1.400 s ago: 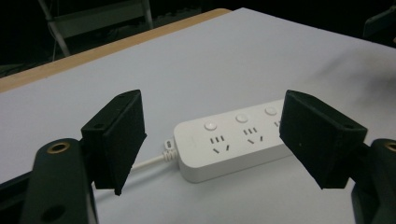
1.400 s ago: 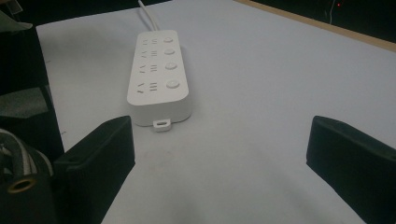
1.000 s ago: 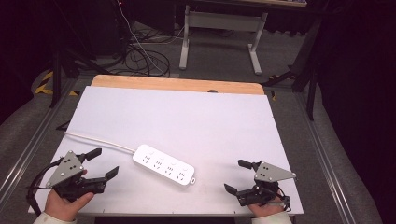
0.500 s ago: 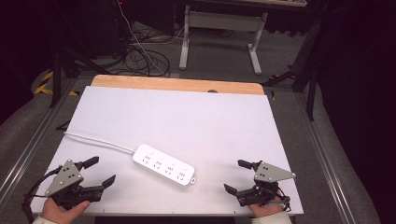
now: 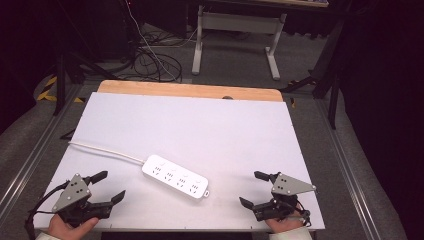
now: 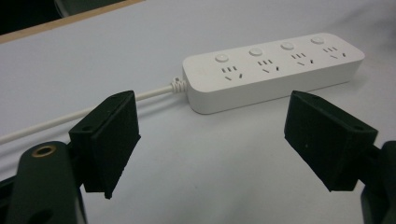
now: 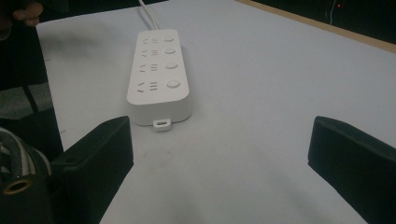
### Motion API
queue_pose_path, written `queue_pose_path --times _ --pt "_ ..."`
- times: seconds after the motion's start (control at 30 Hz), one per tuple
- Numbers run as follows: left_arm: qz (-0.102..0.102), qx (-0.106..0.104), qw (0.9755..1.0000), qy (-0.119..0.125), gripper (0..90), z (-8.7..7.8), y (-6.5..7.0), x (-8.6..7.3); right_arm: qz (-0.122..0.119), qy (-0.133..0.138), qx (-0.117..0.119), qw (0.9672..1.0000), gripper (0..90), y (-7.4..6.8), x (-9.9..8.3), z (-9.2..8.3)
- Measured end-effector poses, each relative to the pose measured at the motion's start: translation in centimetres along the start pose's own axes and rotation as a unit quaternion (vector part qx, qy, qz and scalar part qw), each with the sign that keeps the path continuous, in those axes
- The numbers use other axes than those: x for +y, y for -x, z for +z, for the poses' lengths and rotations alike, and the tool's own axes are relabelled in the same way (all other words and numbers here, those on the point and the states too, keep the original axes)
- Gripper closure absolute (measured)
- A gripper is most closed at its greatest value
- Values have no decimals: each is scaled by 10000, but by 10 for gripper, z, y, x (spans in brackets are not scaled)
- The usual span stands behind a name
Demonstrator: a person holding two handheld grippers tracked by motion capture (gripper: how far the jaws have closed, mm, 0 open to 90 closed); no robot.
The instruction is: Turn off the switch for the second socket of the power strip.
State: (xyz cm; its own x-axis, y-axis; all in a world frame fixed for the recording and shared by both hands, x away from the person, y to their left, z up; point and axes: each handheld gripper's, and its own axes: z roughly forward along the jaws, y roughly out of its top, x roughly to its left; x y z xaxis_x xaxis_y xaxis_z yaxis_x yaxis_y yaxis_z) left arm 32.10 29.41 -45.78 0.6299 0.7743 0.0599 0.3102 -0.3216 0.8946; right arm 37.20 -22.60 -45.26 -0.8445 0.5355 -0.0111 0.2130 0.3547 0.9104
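A white power strip (image 5: 175, 176) with 4 sockets lies flat on the white desk (image 5: 200, 125), near the front edge and a little left of the middle, set at a slant. Its white cord (image 5: 105, 151) runs off toward the desk's left edge. The left claw (image 5: 107, 186) sits at the front left corner, jaws spread and empty, apart from the strip. The right claw (image 5: 254, 189) sits near the front right corner, jaws also spread wide, holding nothing, with the strip's tabbed end facing it.
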Motion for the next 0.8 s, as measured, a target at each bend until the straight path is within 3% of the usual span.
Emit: queue_pose_path --times 0.27,0.8 --pt "-160 -104 9995 260 186 -6 -1 2 3 5 2 10000 71 0 0 1" --pt "-68 -38 9996 264 188 -6 0 2 27 -3 6 10000 71 1 0 1"
